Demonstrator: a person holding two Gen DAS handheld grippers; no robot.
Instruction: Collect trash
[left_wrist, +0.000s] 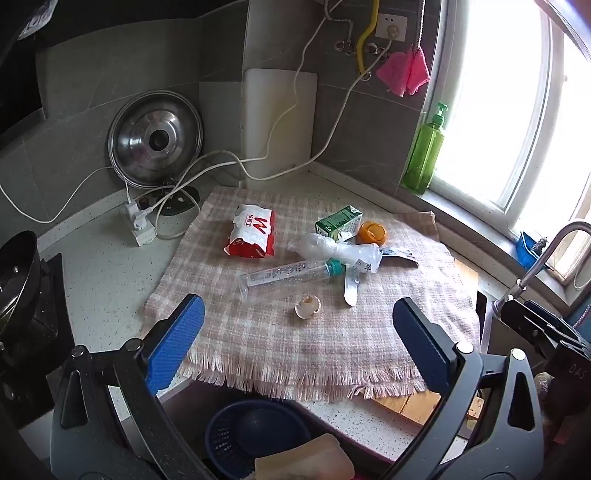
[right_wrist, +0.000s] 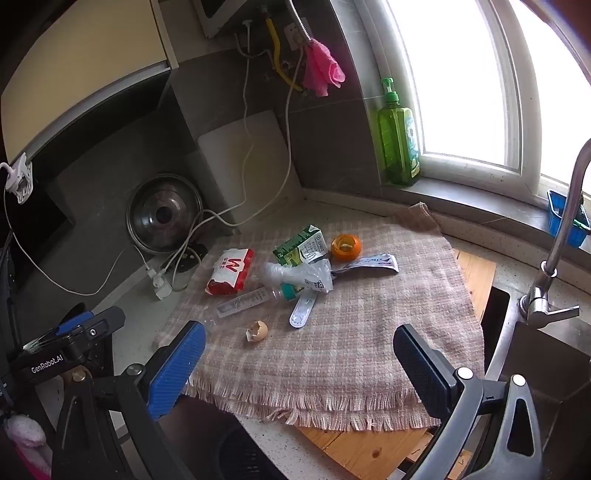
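Note:
Trash lies on a pink plaid cloth (left_wrist: 332, 350) (right_wrist: 369, 350): a red and white wrapper (left_wrist: 253, 232) (right_wrist: 231, 271), a green carton (left_wrist: 338, 223) (right_wrist: 301, 249), an orange peel (left_wrist: 371, 232) (right_wrist: 345, 246), a crumpled clear plastic bag (left_wrist: 336, 251) (right_wrist: 295, 275), a clear plastic bottle with a teal cap (left_wrist: 288, 275) (right_wrist: 247, 299), a flat white stick (left_wrist: 351, 290) (right_wrist: 303, 312) and an eggshell (left_wrist: 308, 305) (right_wrist: 257, 330). My left gripper (left_wrist: 299, 325) is open and empty above the cloth's near edge. My right gripper (right_wrist: 299, 350) is open and empty, near the eggshell.
A blue basket (left_wrist: 258, 432) sits below the counter edge. A pot lid (left_wrist: 155, 142), a white board (left_wrist: 279, 122), cables and a power strip (left_wrist: 142, 221) stand at the back. A green soap bottle (right_wrist: 397, 136) is on the sill. A tap (right_wrist: 554, 258) and sink lie right.

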